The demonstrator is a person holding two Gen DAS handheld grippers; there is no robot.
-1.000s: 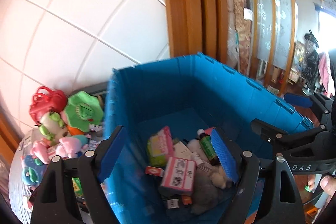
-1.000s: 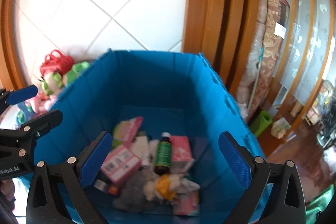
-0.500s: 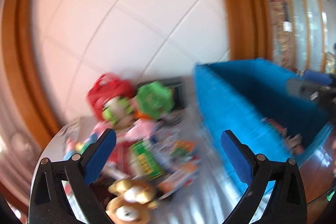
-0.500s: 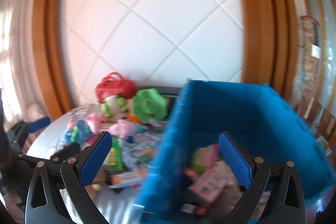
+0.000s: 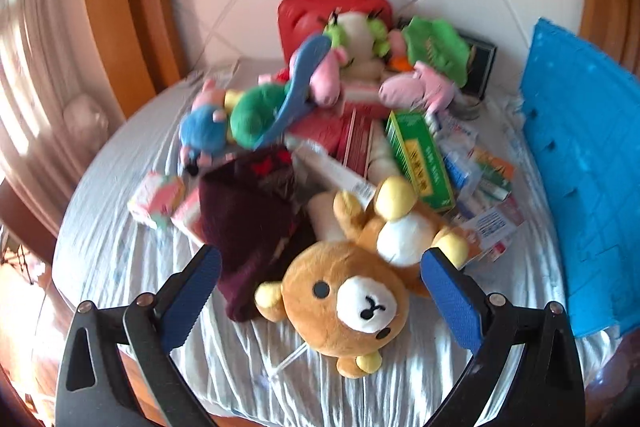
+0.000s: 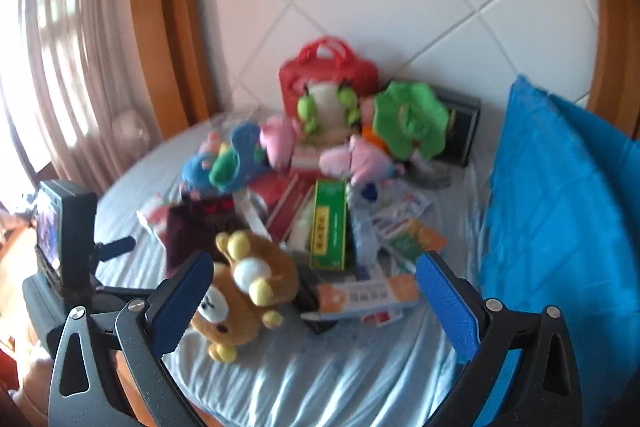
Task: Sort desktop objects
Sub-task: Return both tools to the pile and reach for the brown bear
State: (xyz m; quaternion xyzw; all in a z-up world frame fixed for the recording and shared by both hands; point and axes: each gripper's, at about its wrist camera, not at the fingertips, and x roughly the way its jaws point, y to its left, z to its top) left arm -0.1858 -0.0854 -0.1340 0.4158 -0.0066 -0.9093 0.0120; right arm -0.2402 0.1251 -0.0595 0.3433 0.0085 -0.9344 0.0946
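A heap of toys and boxes lies on a round table with a pale cloth (image 5: 120, 259). A brown plush bear (image 5: 352, 287) lies nearest, between the open fingers of my left gripper (image 5: 320, 299); it also shows in the right wrist view (image 6: 244, 291). Behind it are a dark maroon cloth (image 5: 248, 223), a green box (image 5: 420, 159), pink and blue plush toys (image 5: 208, 131) and a red case (image 5: 332, 15). My right gripper (image 6: 316, 307) is open and empty above the near table edge. The left gripper's body (image 6: 68, 239) shows at the left of the right wrist view.
A blue folding crate (image 5: 588, 167) stands at the table's right side, also in the right wrist view (image 6: 560, 219). A green flower-shaped toy (image 6: 412, 119) and a black box (image 6: 464, 131) sit by the tiled wall. Flat medicine packs (image 6: 372, 295) lie beside the crate.
Both grippers have swung left, away from the inside of the blue crate, and now face the heap on the table. Both stay open and empty.
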